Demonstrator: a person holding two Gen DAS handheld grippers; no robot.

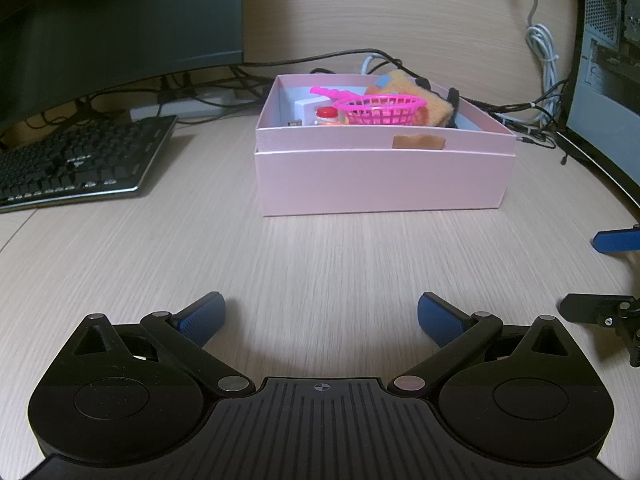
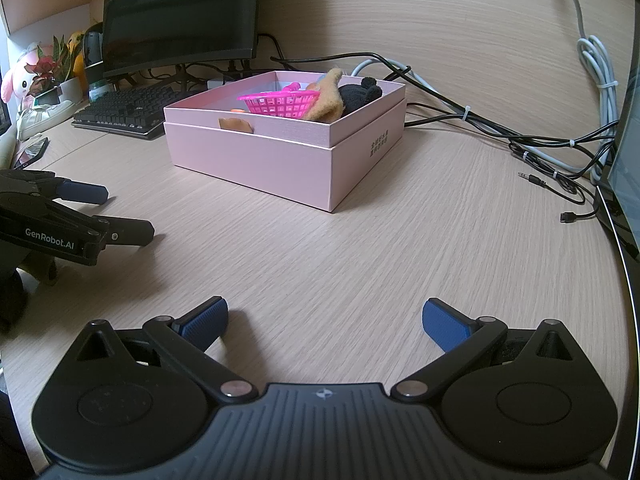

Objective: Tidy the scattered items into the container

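Tabletop of pale wood grain fills both views, with a wide bare stretch between the tools and the pink box, which stands ahead of the left tool and ahead and a little left of the right one. A dark monitor rises behind the box to the left, with a black keyboard lying below it, well apart from the box's left wall. Black and grey cables trail across the surface behind and to the right of the box, ending in a loose audio plug near the right edge, where a dark screen edge curves in.

Inside the box lie a pink plastic basket, an orange cloth leaning at the rear right, a dark knitted item beside it, and a small red-capped bottle near a white block. A brown tape patch sits on the front rim. No loose items show on the bare surface near the tools.

Left tool hovers low over the tabletop, level, its blue pads spread wide with nothing between them. Right tool is posed likewise, jaws apart and empty, just to the left tool's right; each appears at the other view's edge.
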